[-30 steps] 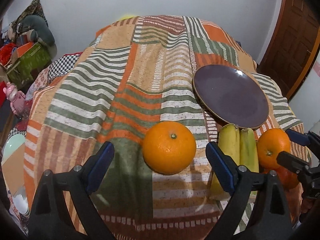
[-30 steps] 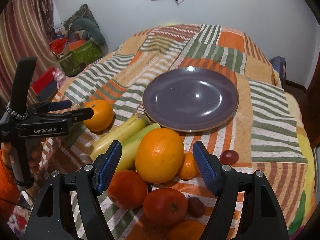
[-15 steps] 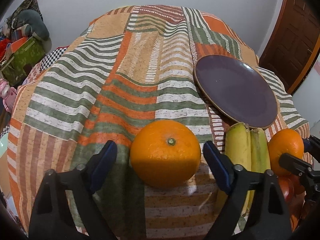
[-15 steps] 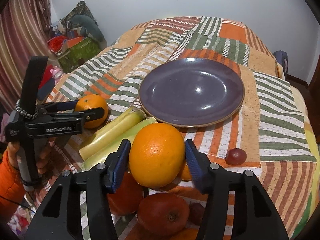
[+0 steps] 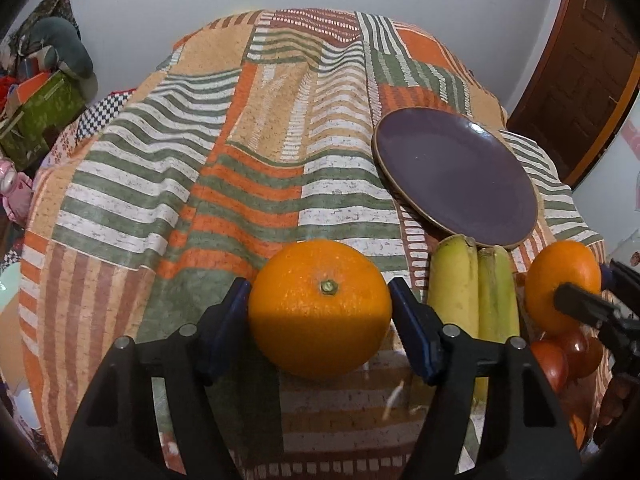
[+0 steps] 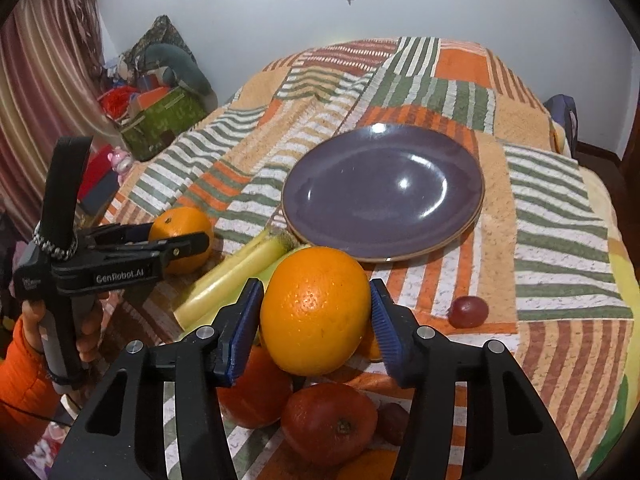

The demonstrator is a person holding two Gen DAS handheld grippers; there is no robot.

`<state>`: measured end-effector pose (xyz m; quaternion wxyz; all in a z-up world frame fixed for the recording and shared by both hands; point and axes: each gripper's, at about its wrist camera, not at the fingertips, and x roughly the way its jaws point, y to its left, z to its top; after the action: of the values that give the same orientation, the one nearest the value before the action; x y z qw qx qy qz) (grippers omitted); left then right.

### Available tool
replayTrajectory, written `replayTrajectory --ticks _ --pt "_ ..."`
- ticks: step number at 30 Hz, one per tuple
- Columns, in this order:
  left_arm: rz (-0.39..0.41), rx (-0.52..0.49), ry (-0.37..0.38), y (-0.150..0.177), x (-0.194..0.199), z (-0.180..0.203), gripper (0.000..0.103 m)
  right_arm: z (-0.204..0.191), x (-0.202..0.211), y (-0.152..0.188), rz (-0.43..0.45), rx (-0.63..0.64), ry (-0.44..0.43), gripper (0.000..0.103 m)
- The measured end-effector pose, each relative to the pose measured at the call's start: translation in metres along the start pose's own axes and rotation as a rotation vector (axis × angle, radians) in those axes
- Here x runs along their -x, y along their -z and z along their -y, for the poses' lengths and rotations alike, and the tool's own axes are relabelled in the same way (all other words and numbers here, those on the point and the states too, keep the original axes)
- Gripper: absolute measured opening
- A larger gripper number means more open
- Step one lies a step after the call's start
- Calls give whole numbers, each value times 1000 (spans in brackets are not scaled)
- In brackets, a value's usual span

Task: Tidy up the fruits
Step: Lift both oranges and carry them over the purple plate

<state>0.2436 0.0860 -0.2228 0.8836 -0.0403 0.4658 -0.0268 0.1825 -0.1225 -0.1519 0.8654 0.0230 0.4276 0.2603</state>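
The left gripper (image 5: pixel 320 312) is clamping an orange (image 5: pixel 320 306) resting on the striped bedspread (image 5: pixel 160 200), beside the bananas (image 5: pixel 474 296). The right gripper (image 6: pixel 316 316) is gripping a second orange (image 6: pixel 316 310) above the tomatoes (image 6: pixel 328 418), near the purple plate (image 6: pixel 382 192).

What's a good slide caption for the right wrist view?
Right gripper clamps an orange before the empty purple plate.

Two round oranges (image 5: pixel 320 308) (image 6: pixel 316 310) each sit clamped beside yellow bananas (image 5: pixel 472 292).
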Motion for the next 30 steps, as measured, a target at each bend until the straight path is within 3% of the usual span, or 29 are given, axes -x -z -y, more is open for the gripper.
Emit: replayTrajectory --ticks 10,21,30 --pt "99 -20 -6 -18 43 14 69 -1 30 -20 100 46 47 50" --pt "203 -49 12 -50 77 43 69 4 62 -62 271 99 97 50" --pt "248 -80 0 -86 75 65 69 20 46 -91 289 135 165 50"
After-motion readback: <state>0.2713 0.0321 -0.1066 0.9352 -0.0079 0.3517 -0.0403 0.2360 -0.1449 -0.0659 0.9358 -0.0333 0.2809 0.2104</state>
